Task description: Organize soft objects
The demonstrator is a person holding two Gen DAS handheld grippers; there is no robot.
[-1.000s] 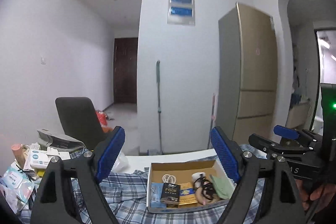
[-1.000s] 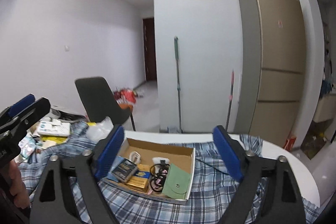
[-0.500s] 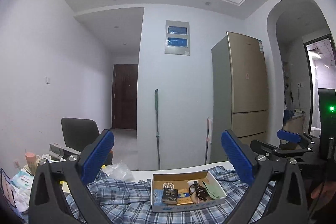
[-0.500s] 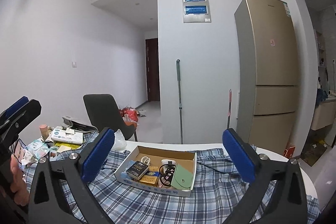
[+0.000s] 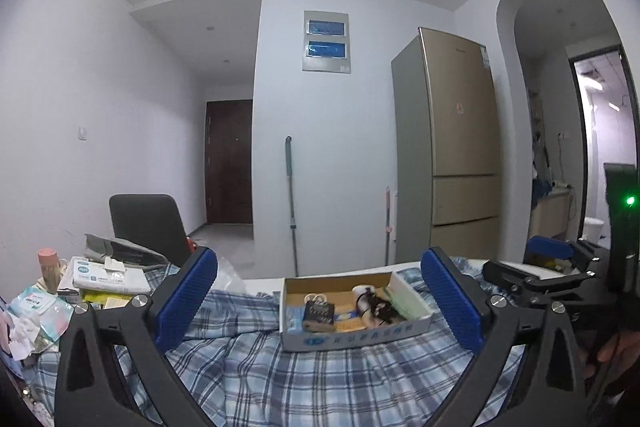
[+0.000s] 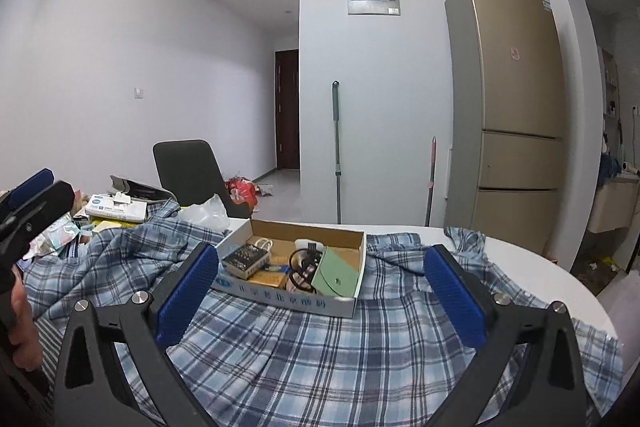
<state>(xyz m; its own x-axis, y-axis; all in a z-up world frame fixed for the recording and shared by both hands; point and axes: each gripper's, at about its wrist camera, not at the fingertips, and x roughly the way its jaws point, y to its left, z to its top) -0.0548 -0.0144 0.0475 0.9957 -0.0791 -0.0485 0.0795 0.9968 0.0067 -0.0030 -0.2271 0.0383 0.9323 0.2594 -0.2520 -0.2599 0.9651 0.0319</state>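
A blue plaid shirt (image 5: 320,379) (image 6: 320,355) lies rumpled across the white table. On it stands an open cardboard box (image 5: 352,341) (image 6: 280,297) holding a green pouch (image 6: 336,275), a dark packet, cables and small items. My left gripper (image 5: 318,257) hovers low over the shirt, short of the box, open with nothing between its blue pads. My right gripper (image 6: 320,251) is likewise open and empty, facing the box from the near right. Each gripper shows at the edge of the other's view.
Packets, papers and a pink cup (image 5: 50,267) crowd the table's left end, with a clear plastic bag (image 6: 204,213) behind the shirt. A black chair (image 6: 188,171) stands beyond the table. The table's rounded edge (image 6: 560,275) curves off at right. A mop and a fridge stand against the far wall.
Both pairs of jaws have spread wider. Both grippers have come down closer to the shirt, and the views have tipped up to show more ceiling. The box and shirt have not moved.
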